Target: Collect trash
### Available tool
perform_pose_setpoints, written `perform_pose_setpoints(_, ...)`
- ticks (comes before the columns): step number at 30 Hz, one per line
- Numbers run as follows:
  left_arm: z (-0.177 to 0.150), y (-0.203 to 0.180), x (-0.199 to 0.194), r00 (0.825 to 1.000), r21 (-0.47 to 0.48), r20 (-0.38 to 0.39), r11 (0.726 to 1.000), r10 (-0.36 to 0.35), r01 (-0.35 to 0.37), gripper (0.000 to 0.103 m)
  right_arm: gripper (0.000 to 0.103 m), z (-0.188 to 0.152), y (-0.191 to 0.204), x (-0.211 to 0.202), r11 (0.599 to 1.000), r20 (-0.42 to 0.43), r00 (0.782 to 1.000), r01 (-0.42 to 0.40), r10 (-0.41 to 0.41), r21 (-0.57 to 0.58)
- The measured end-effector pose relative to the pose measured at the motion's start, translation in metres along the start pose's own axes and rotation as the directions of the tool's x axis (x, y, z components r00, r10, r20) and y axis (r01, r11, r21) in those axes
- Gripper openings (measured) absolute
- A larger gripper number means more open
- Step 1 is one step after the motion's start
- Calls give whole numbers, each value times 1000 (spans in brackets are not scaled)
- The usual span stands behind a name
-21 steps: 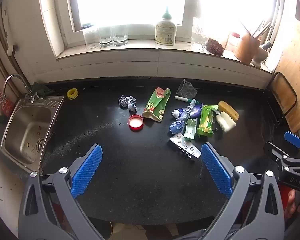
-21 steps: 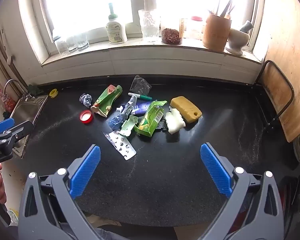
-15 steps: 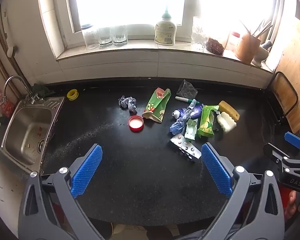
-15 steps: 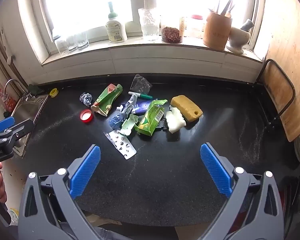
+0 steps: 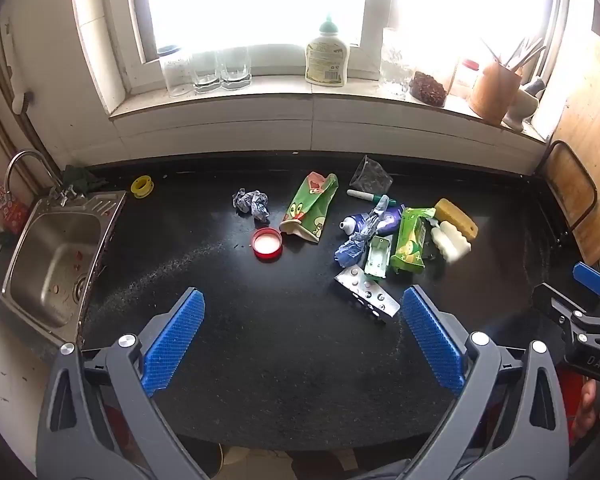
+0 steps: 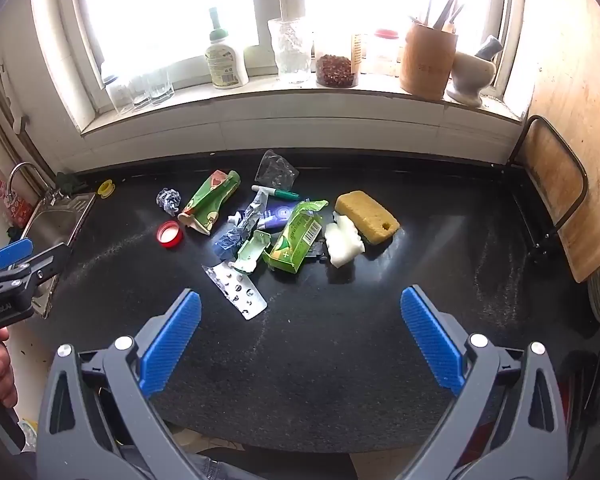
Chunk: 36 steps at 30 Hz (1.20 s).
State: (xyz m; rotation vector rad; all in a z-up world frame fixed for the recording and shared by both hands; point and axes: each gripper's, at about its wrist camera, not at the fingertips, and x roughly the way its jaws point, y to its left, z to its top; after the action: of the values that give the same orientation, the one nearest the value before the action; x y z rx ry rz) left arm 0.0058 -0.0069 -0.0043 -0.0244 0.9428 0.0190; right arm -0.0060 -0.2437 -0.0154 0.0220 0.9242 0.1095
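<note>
Trash lies on the black counter: a crumpled paper ball, a red lid, a green snack wrapper, a silver pill blister, a green box, a blue tube and a clear plastic bag. They also show in the right wrist view: blister, green box, red lid. My left gripper is open and empty above the counter's near side. My right gripper is open and empty, also short of the pile.
A steel sink is at the left. A yellow sponge and white foam lie beside the trash. Bottles, glasses and jars stand on the window sill. A wooden board leans at the right.
Both views have crept very slightly; the trash and both open grippers stand as before.
</note>
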Motion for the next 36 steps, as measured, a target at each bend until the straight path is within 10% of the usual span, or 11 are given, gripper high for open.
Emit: perform_pose_setpoints(36, 2, -16, 9, 1000, -2, -31, 1000, -4, 4, 97, 97, 3, -12, 4, 1000, -14, 1000, -7, 7, -7)
